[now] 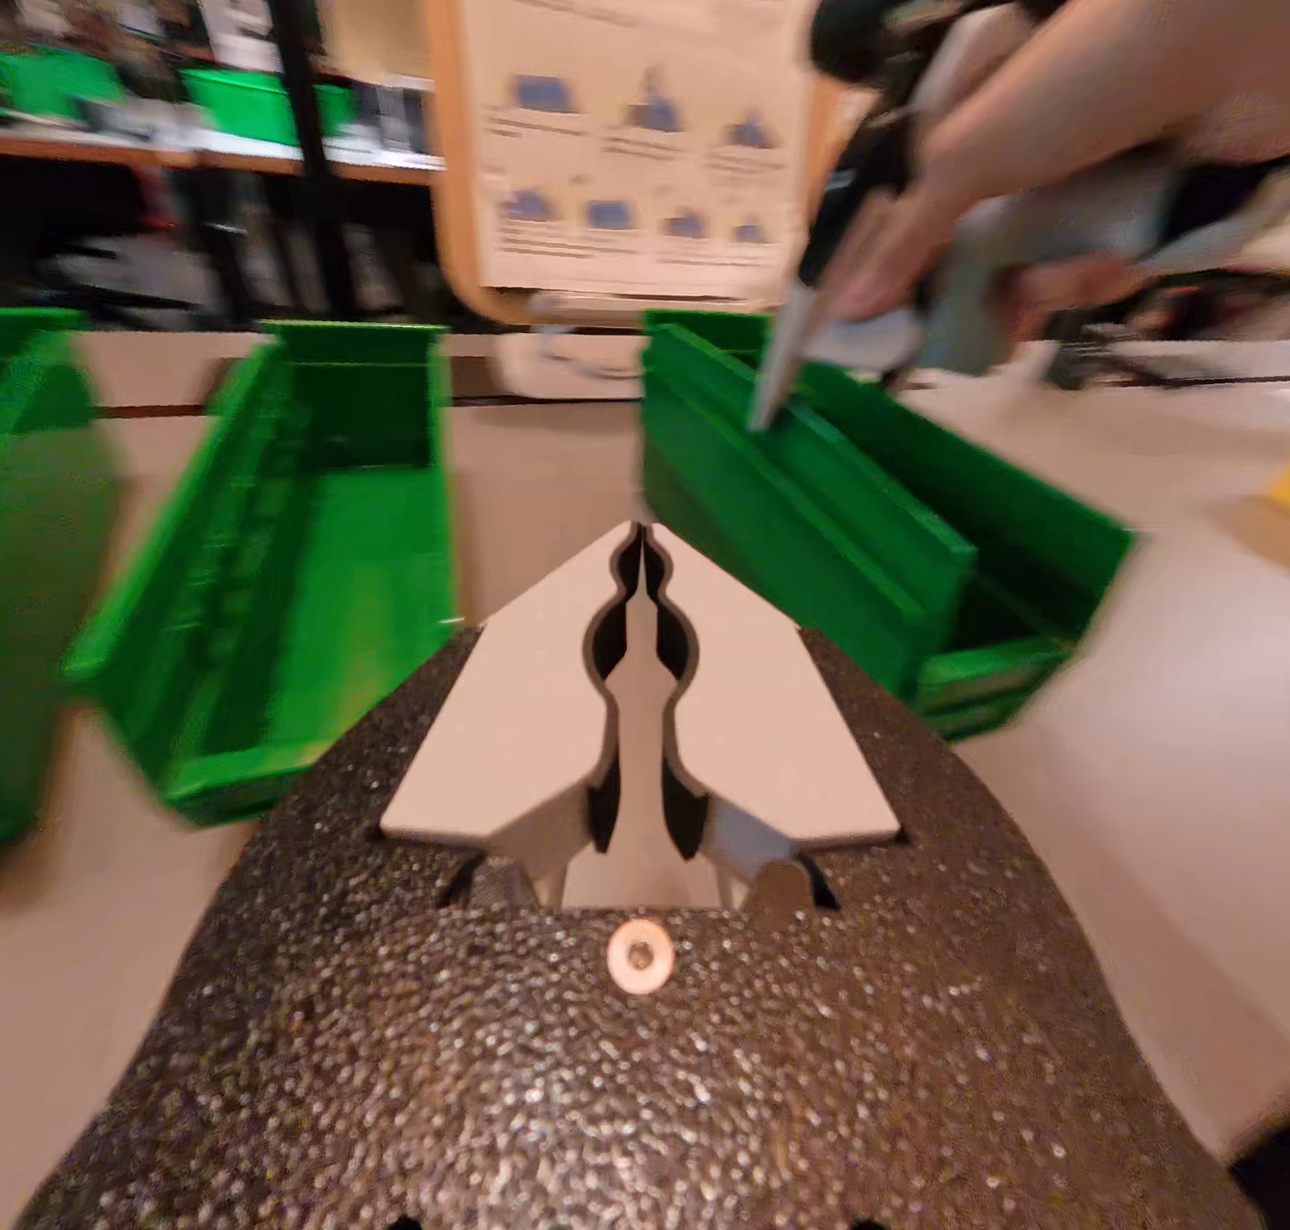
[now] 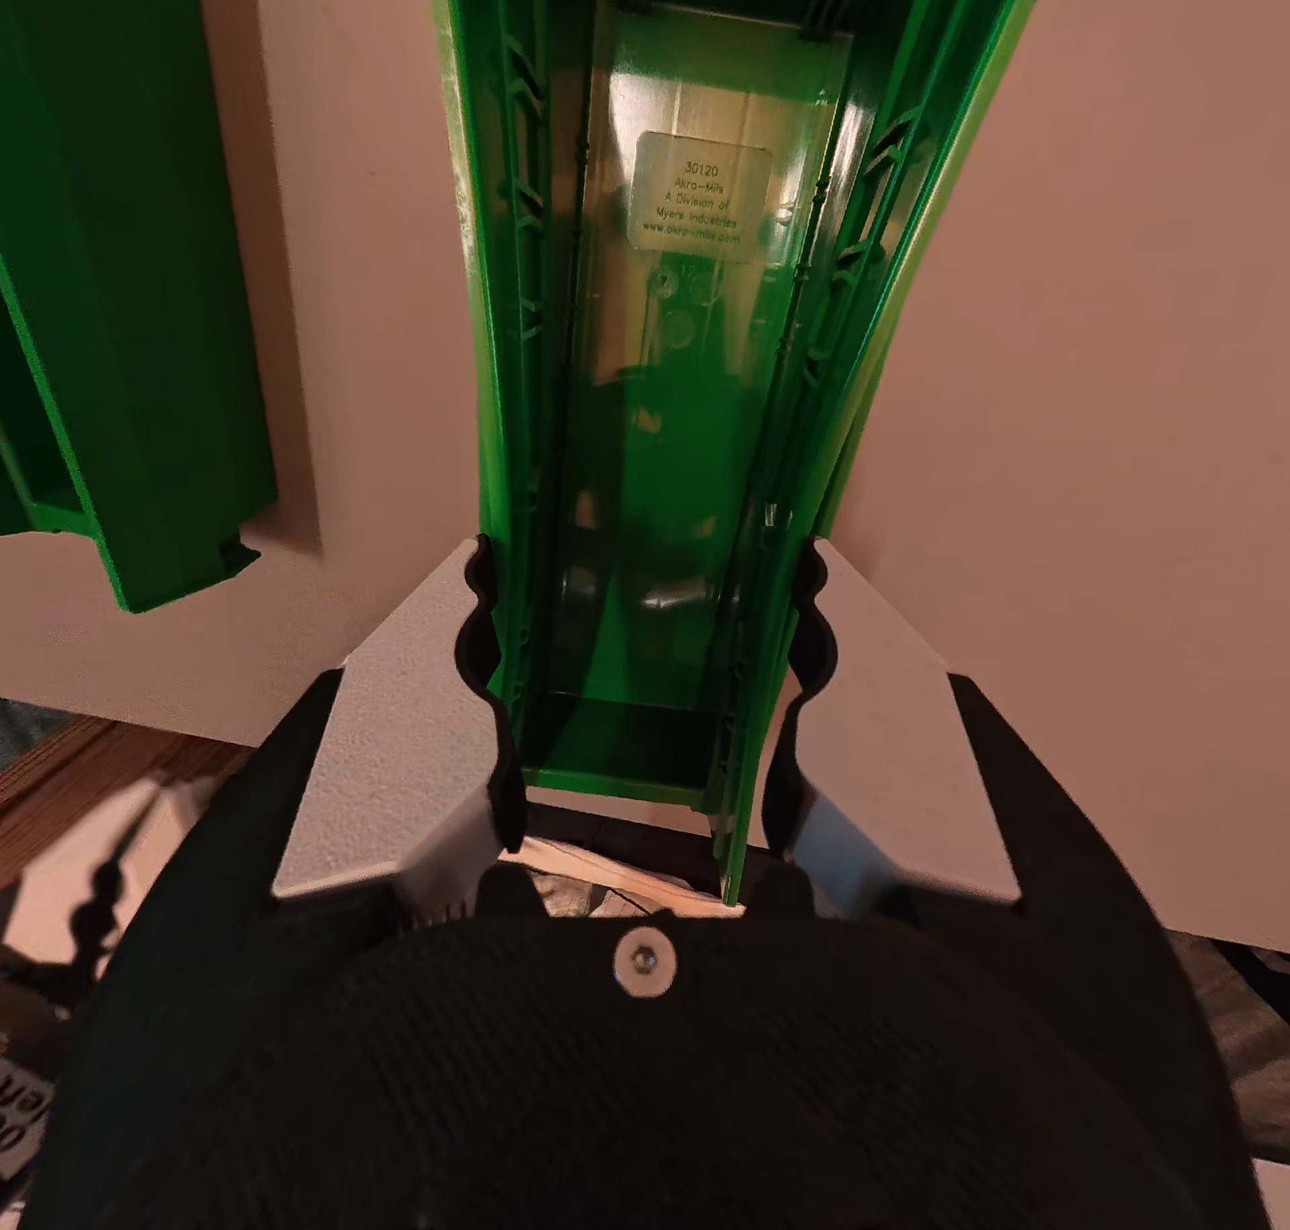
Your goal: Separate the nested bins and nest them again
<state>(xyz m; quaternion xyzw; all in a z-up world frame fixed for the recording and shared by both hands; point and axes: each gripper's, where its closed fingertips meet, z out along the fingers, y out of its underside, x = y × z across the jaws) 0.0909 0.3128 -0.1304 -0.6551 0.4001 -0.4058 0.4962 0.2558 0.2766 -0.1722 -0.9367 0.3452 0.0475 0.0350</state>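
Your right gripper [image 2: 642, 694] straddles the near end of the nested bins [image 2: 698, 359], fingers spread outside both rims. Bare table [image 1: 544, 470] separates them from the empty bin [image 1: 293, 568]. Your left gripper [image 1: 641, 533] is closed, holding nothing.

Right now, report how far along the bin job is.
Done: one green bin lies alone on the table, and a second bin at the far left. In hand: the right gripper straddles a bin with doubled rims, seemingly nested; the left gripper is shut, empty. Left: nesting them all together.
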